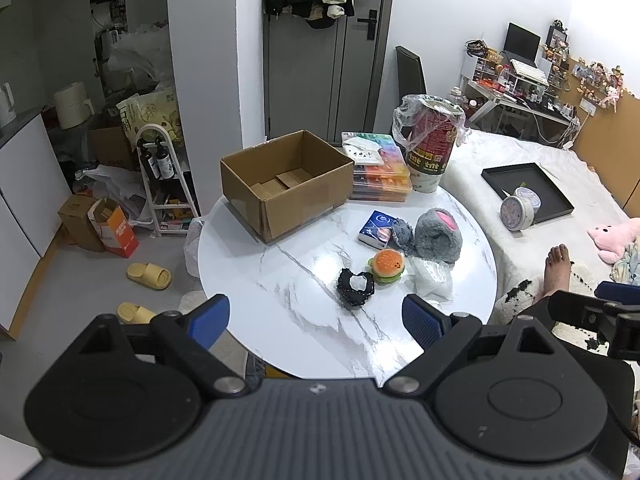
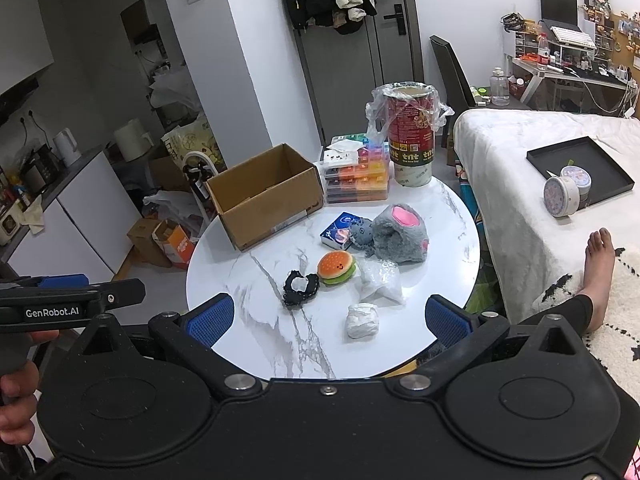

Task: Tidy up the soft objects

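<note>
On the round marble table (image 1: 304,280) (image 2: 256,280) lie a burger plush (image 1: 386,266) (image 2: 337,267), a black scrunchie (image 1: 355,286) (image 2: 300,285), a grey fuzzy paw plush (image 1: 439,234) (image 2: 402,232), a small grey plush (image 1: 402,233) (image 2: 361,233), a blue tissue pack (image 1: 375,229) (image 2: 336,230), a clear plastic bag (image 1: 431,280) (image 2: 380,280) and a white wad (image 2: 362,320). An open empty cardboard box (image 1: 286,182) (image 2: 266,194) stands at the far left. My left gripper (image 1: 316,320) and right gripper (image 2: 330,316) are both open and empty, above the near table edge.
A stack of colourful plastic cases (image 1: 380,172) (image 2: 358,176) and a red bin lined with a bag (image 1: 432,140) (image 2: 410,132) stand at the table's back. A bed (image 2: 540,184) with a black tray (image 2: 580,168) lies right. A bare foot (image 2: 598,272) rests nearby. Slippers (image 1: 148,276) lie on the floor.
</note>
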